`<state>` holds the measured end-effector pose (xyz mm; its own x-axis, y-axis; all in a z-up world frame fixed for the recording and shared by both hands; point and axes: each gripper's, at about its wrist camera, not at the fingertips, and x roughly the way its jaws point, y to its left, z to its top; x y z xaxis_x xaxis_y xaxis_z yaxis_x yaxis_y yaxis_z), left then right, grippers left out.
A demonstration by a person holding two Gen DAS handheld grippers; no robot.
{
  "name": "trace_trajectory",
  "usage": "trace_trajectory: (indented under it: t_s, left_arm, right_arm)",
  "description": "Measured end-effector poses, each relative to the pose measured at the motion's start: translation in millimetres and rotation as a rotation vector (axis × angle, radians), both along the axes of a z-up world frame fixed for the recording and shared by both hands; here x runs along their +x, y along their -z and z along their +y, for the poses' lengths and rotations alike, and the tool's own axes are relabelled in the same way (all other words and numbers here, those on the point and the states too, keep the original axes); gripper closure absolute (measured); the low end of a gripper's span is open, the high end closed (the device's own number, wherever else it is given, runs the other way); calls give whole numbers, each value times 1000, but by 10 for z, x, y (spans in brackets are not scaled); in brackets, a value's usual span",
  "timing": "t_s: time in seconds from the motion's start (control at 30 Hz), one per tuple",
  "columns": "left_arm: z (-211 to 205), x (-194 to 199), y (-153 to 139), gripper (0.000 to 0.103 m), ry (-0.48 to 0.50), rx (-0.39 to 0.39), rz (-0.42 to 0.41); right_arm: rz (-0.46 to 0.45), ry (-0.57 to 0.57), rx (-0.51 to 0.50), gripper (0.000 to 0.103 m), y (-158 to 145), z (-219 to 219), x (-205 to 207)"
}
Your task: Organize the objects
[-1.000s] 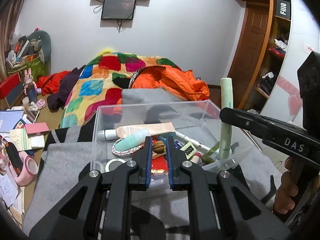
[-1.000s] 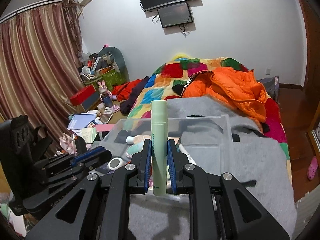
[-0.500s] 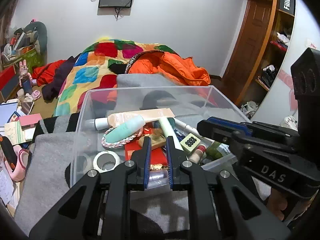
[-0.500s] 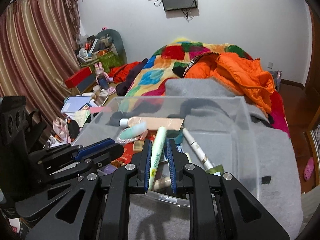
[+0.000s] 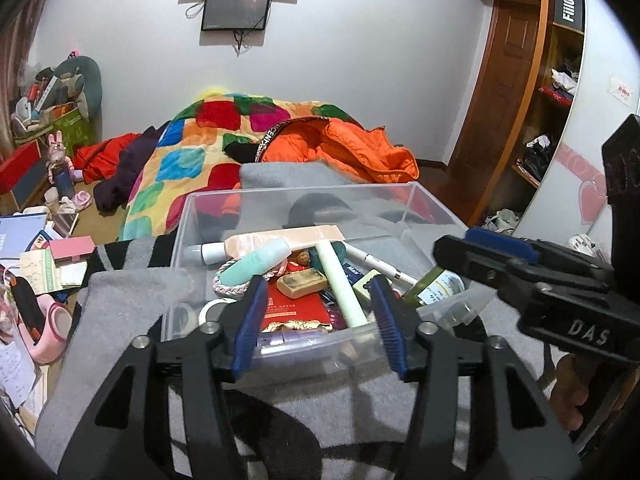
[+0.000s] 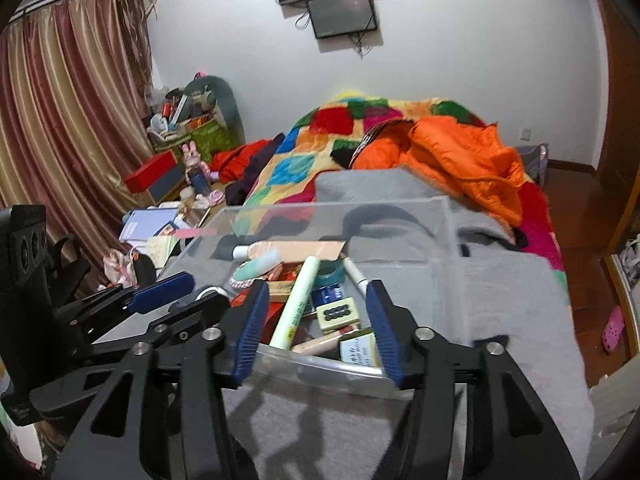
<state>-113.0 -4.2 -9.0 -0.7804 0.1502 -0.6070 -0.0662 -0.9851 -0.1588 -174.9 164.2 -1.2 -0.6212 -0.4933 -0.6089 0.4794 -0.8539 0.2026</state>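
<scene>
On the bed, atop a grey blanket (image 6: 500,320), stands a clear plastic box (image 5: 404,196) holding the gathered items. The pale green tube (image 6: 298,300) lies inside it, slanted across the pile, its lower end against the near wall.

Right hand-held gripper (image 6: 316,324): jaws opening, pads clear of the tube on both sides; the tube lies between them but is released. Left hand-held gripper (image 5: 316,320): jaws opening, nothing grasped, poised at the box's near wall.

Handling, as judged: the tube looks light, stiff and smooth, likely to roll or slide. Any regrip is best taken mid-length, across its width.

Surroundings: a mint bottle (image 5: 256,264), a peach tube (image 5: 280,238), a white pen (image 5: 376,264), a gold bar-shaped item (image 5: 302,284), a red packet (image 5: 292,308) and a domino-like tile (image 6: 336,312) crowd the box. The heap and the box's near wall obstruct low approaches. The two grippers stand close together; collision is a risk.
</scene>
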Motion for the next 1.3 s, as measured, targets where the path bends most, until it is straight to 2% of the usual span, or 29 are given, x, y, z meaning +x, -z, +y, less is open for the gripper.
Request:
trace_trajectory:
  t_s: [0.03, 0.1, 0.2, 0.3, 0.37, 0.63, 1.3]
  left_arm:
    - [1, 33, -21, 41, -2, 2, 8]
    - [1, 87, -50, 27, -5, 8, 20]
    - [8, 172, -74, 17, -17, -2, 36]
    - [-12, 253, -73, 12, -33, 5, 41]
    - [-40, 305, -62, 11, -44, 20, 39]
    - [-145, 466, -13, 10, -101, 32, 31]
    - [-80, 529, 5, 10, -101, 20, 22]
  right_arm:
    - [11, 7, 2, 49, -25, 19, 25]
    - [43, 27, 13, 37, -74, 60, 99]
    - [88, 53, 18, 30, -118, 118, 229]
    - [104, 55, 17, 23, -136, 156, 324]
    - [112, 56, 21, 19, -148, 174, 370]
    - [105, 35, 45, 18, -45, 160, 546]
    - [62, 38, 32, 18, 53, 207, 581]
